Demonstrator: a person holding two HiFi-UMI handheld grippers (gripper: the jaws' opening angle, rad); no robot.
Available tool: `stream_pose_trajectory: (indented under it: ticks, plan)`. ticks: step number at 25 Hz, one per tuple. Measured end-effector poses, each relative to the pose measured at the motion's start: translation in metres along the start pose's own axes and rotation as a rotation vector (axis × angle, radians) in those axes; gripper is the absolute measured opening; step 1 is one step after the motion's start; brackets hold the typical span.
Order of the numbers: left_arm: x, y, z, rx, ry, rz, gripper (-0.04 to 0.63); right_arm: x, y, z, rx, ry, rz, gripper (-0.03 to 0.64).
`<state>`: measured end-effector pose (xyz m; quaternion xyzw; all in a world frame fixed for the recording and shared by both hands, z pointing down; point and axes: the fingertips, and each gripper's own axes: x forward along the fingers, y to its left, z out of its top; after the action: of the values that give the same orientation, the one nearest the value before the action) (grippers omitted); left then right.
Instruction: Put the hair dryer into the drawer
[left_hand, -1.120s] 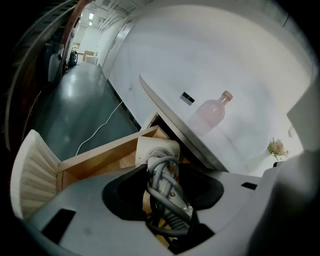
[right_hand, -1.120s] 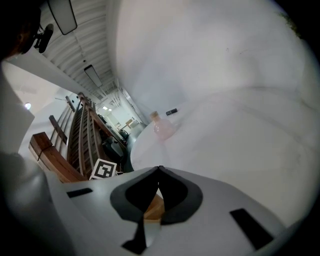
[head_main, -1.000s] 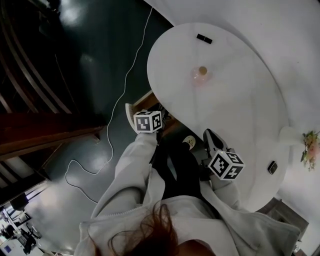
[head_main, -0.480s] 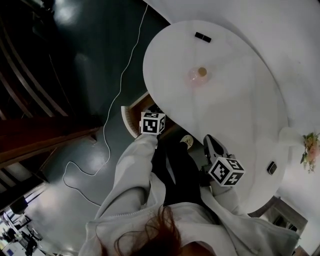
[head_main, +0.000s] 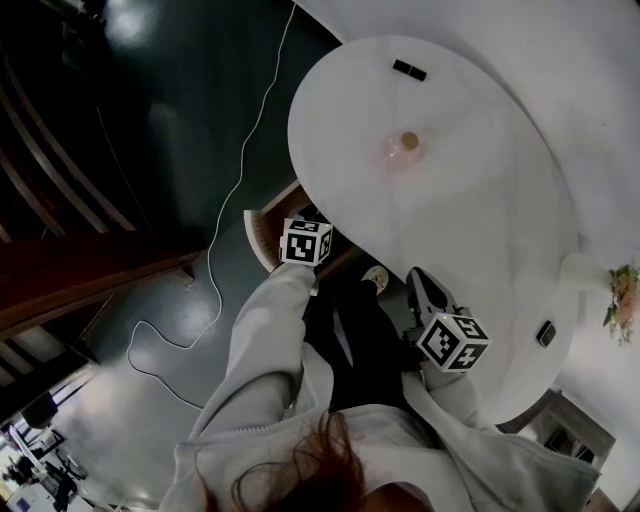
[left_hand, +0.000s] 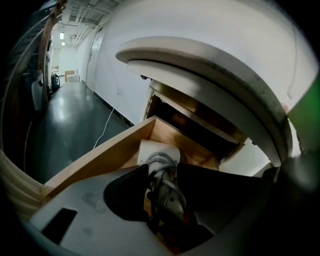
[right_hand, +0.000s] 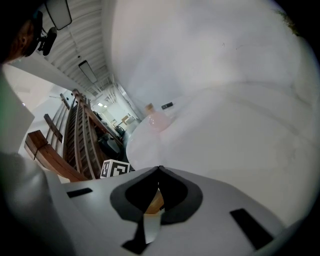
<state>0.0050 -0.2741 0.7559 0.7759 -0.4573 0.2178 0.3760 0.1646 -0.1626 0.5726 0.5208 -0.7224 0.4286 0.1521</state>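
Over one open drawer (left_hand: 102, 156), left gripper (left_hand: 161, 172) tilts downward, jaws lately tightening round one hair dryer (left_hand: 156, 151); right gripper (right_hand: 159, 171), likewise tilted, pinched together.

White hair dryer (left_hand: 157, 152), pale wood drawer (left_hand: 100, 157), white table (head_main: 480, 220)

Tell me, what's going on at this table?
A person holds a gripper in each hand. The left gripper holds a hair dryer, jaws just closing tighter on it, in the open wooden drawer under the white table. The right gripper is shut and empty beside the table's edge.
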Motion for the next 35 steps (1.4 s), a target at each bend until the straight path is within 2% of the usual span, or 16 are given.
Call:
stream_pose_trajectory:
  ticks: [4,8,13,17,27,35]
  plan:
    - [0.000,0.002,0.001,-0.008,0.004,-0.007,0.181,0.002,0.005,-0.003,-0.004,0.006,0.005,0.051]
    - [-0.003,0.008,0.002,-0.044,0.013,0.008,0.252,0.002,0.007,-0.004,-0.007,0.005,0.008,0.051]
    - [-0.015,0.025,0.000,-0.167,0.042,0.071,0.270,0.003,0.010,-0.003,-0.013,0.000,0.015,0.051]
    - [-0.026,0.032,-0.003,-0.275,0.041,0.083,0.270,0.005,0.015,-0.003,-0.018,-0.001,0.027,0.051]
    - [-0.057,0.034,0.005,-0.348,0.011,0.097,0.270,0.009,0.032,0.004,-0.020,-0.022,0.073,0.051]
    - [-0.094,0.039,0.023,-0.354,-0.033,0.122,0.270,0.015,0.051,0.013,-0.032,-0.035,0.129,0.051]
